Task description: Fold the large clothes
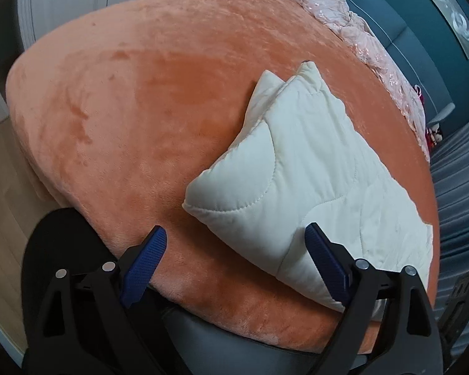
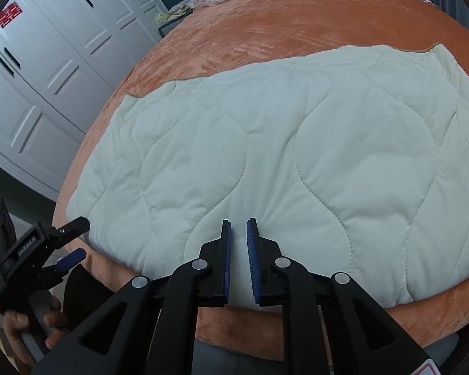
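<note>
Right gripper (image 2: 238,228) sits nearly closed above the near edge of the cream quilted blanket (image 2: 284,162), gripping nothing, while left gripper (image 1: 237,237), jaws wide open, hovers at its folded puffy corner on the orange plush bed (image 1: 125,109).

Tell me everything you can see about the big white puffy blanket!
The white quilt looks soft and padded, stitched in wavy curved lines. It lies folded in layers on the orange fuzzy bedspread, its corners poking up at one end. The right gripper points at its near edge with fingers nearly closed; the left gripper is open at its corner. Neither clearly holds it.
</note>
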Tool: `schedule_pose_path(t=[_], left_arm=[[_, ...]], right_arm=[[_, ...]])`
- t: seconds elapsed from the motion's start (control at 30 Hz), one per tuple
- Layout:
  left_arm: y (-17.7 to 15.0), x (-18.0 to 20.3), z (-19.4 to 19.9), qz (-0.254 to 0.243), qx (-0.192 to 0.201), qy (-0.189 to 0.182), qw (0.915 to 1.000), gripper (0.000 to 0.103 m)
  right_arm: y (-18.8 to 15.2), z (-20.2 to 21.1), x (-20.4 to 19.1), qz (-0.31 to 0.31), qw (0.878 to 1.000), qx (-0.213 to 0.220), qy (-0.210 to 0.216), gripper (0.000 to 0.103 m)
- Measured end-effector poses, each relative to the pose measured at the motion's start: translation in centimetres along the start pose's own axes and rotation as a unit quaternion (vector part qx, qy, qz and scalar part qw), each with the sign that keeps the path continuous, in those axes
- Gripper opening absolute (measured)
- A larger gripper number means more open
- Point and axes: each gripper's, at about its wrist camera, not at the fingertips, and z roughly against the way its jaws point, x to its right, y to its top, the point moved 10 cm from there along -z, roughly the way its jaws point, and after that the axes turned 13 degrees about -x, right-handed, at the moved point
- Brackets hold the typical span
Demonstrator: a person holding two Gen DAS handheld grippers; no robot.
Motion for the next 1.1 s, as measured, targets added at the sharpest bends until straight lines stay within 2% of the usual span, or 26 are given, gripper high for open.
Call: schedule_pose_path(t=[0.1,0.17,0.23,0.3,0.33,0.4,0.5,0.6,0.73,0.83,0.97,1.1], left_arm=[[0.5,1.0,-1.2,0.006,-0.013,-0.032,0.9994,0.087],[0.7,1.8,-2.2,0.004,-0.022,-0.038,0.9990,0.087],[0.8,2.6,-2.8,-0.004,-0.024,-0.031,0.9992,0.082],[0.6,3.4,-2.6,-0.016,-0.020,-0.030,0.9992,0.062],[0.6,3.7,-2.3,-0.021,-0.017,-0.032,0.9991,0.057],[0.6,4.3,-1.0,-0.037,-0.002,-0.034,0.9987,0.033],[0.5,5.3,1.9,-0.057,0.013,-0.063,0.9963,0.020],[0.2,6.4,4.9,-0.079,0.020,-0.093,0.9924,0.017],[-0.1,6.8,7.8,-0.109,0.046,-0.080,0.9898,0.017],[0.5,6.2,8.8,-0.099,0.052,-0.078,0.9906,0.017],[1.3,5.6,10.1,-0.096,0.068,-0.059,0.9913,0.017],[0.5,7.9,11.4,-0.138,0.082,-0.044,0.9860,0.017]], right_arm=[[-0.1,-0.4,0.6,-0.012,1.000,-0.002,0.008,0.012],[0.2,-0.3,1.1,-0.024,1.000,-0.004,0.015,0.006],[0.2,0.0,1.5,-0.029,1.000,-0.005,0.012,0.003],[0.1,0.0,1.8,-0.026,1.000,-0.009,0.007,0.000],[0.0,-0.1,1.9,-0.024,1.000,-0.010,0.004,0.000],[-0.3,-0.2,2.0,-0.025,1.000,-0.013,0.004,0.000],[-0.9,-0.1,1.8,-0.023,1.000,-0.019,-0.001,0.000],[-1.6,0.4,1.4,-0.020,0.999,-0.024,0.006,0.000],[-2.5,1.5,0.6,-0.015,0.999,-0.026,0.020,0.000],[-3.4,1.4,-0.4,0.001,0.999,-0.043,0.012,0.000],[-5.1,0.3,-2.3,0.018,0.997,-0.070,0.014,0.000],[-5.8,-1.5,-2.8,0.021,0.996,-0.083,0.013,0.000]])
